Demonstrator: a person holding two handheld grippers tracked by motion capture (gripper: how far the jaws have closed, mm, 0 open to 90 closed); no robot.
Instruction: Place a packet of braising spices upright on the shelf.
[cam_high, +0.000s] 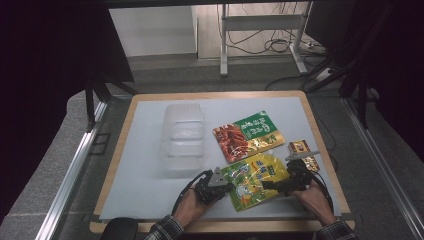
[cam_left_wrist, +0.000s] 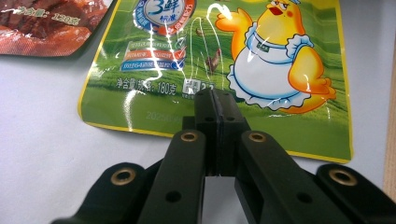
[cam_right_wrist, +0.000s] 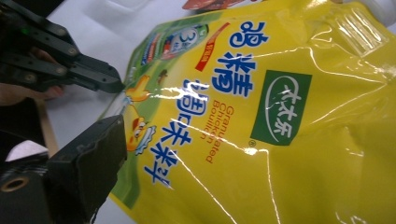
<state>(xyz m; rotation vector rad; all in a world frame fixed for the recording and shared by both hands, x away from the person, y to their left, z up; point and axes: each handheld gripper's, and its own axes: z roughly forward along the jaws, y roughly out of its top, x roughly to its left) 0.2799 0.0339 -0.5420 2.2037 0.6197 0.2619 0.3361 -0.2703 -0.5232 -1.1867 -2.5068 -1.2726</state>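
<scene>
A yellow and green chicken bouillon pouch (cam_high: 255, 180) (cam_left_wrist: 261, 70) (cam_right_wrist: 280, 116) lies near the table's front edge, between both grippers. My left gripper (cam_high: 228, 186) (cam_left_wrist: 215, 100) is shut, its tips resting over the pouch's bottom edge with nothing between them; it also reaches in from the left in the right gripper view (cam_right_wrist: 109, 84). My right gripper (cam_high: 268, 185) (cam_right_wrist: 196, 140) is open at the pouch's opposite edge. One of its jaws shows at lower left against the pouch; the pouch hides the other.
A red and green snack packet (cam_high: 245, 136) (cam_left_wrist: 42, 23) lies just behind the pouch. To the left stands a clear plastic container (cam_high: 183, 137). A small brown packet (cam_high: 302, 150) sits at the right, near the white mat's (cam_high: 145, 190) edge.
</scene>
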